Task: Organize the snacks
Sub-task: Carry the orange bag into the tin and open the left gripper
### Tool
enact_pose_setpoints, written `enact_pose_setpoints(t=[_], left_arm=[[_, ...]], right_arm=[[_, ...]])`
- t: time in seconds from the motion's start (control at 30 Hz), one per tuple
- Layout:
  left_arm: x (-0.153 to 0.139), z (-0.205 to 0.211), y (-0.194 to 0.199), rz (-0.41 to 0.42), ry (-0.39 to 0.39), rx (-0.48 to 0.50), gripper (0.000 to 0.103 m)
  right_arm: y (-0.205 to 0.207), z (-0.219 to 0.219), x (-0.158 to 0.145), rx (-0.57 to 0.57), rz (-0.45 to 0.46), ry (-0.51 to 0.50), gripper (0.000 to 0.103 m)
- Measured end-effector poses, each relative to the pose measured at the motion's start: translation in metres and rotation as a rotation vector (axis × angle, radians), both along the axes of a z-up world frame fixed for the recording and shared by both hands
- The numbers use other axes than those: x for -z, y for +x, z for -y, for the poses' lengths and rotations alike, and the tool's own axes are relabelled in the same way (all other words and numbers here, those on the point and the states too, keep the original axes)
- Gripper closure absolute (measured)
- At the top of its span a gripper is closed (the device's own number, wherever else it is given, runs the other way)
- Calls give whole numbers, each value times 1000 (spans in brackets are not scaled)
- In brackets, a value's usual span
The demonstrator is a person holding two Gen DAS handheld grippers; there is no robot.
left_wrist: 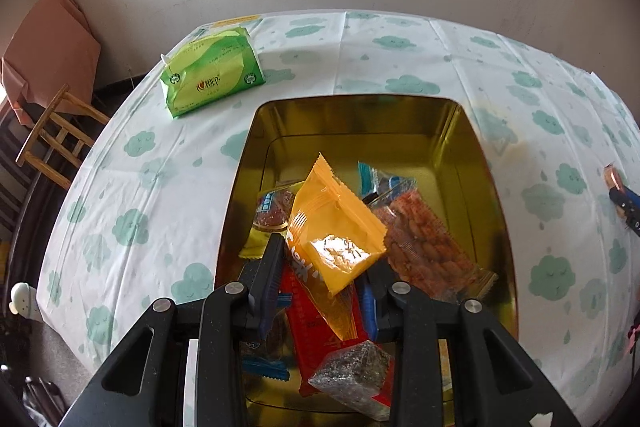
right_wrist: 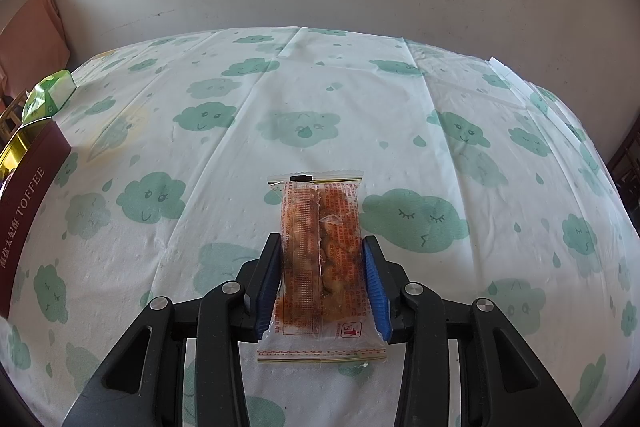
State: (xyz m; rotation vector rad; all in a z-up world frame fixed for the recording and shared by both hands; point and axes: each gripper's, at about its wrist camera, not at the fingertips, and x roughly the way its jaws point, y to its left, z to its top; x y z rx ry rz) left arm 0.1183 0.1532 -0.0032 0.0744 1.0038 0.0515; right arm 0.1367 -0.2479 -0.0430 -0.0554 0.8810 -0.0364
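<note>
Over the tin [left_wrist: 496, 163], the left gripper [left_wrist: 320, 267] clamps an orange packet [left_wrist: 336, 227], long axis pointing away; the right gripper [right_wrist: 324, 267] clamps a clear packet [right_wrist: 320, 251] lengthwise too.

The left hand-held gripper [left_wrist: 324, 267] points steeply downward with its jaws narrowly spaced and clamped on an orange snack packet [left_wrist: 334, 227]; the right pad appears largely hidden behind the wrapper. The right hand-held gripper [right_wrist: 322, 279] also points downward, jaws parallel, both blue pads [right_wrist: 376, 283] pressed against the sides of a clear snack packet [right_wrist: 320, 255].
</note>
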Motion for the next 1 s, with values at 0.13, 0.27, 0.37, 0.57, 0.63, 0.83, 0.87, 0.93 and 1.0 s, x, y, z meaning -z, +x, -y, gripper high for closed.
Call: enact_pose_setpoints(t=[0.13,0.27,0.37,0.57,0.63,0.83,0.87,0.93,1.0], left_arm=[[9,2,1,-17,8,7,73],[16,2,3,-32,0,-2,73],[20,1,4,-42,-3,-10,72],[24,1,4,-49,8,-15,68],[25,0,4,-52,4,-19,68],[26,-3,3,-57,0,-25,66],[26,-3,2,-56,0,-26,65],[25,-2,2,-54,-2,-27,61],[24,-1,1,-49,4,-25,57]], right_arm=[[0,0,0,0,0,0,62],[0,0,0,1,0,0,61],[0,0,1,1,0,1,61],[1,1,0,-1,0,0,59],[1,1,0,0,0,0,59],[1,1,0,-2,0,0,58],[1,2,0,-2,0,1,58],[1,2,0,-2,0,1,58],[1,2,0,-2,0,1,58]])
